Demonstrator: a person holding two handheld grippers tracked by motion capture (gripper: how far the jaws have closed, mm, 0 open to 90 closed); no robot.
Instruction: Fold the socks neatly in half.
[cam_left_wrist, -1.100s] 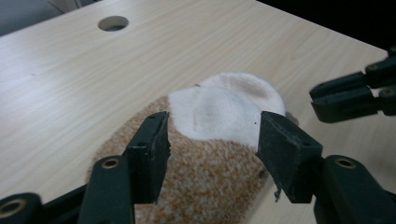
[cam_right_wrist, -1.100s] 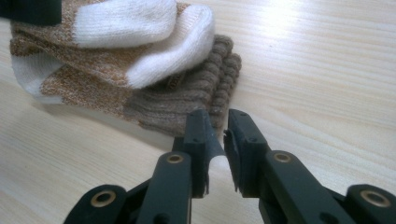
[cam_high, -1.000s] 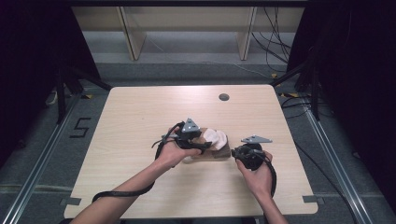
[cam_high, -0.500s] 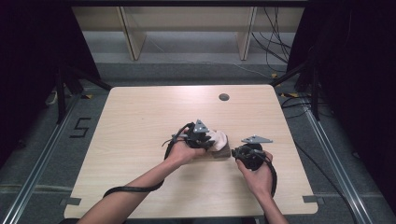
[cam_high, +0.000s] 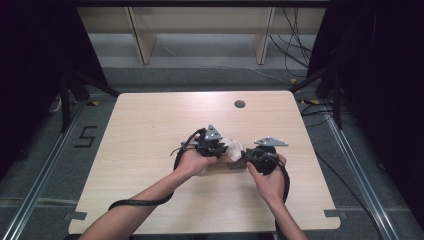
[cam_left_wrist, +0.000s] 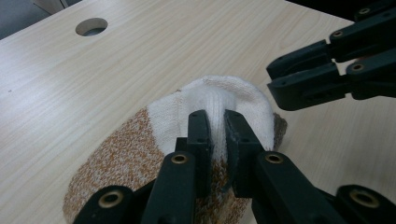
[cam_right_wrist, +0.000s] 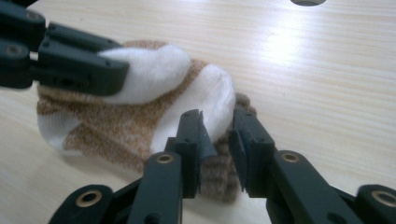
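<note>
Since a second before, the left gripper (cam_high: 216, 146) had been moved to the right, onto the sock (cam_high: 233, 150), so both grippers were now at the sock and folding or bunching could probably be done. The brown and white sock (cam_left_wrist: 154, 144) was lying bunched on the tabletop (cam_high: 150, 125), near the middle.

A ridge of white cloth was pinched between the left fingers (cam_left_wrist: 200, 135), which were almost closed. The right gripper (cam_right_wrist: 217, 135) was held partly open, and the white edge was touched by its fingers (cam_right_wrist: 190, 135) but not yet squeezed.
</note>
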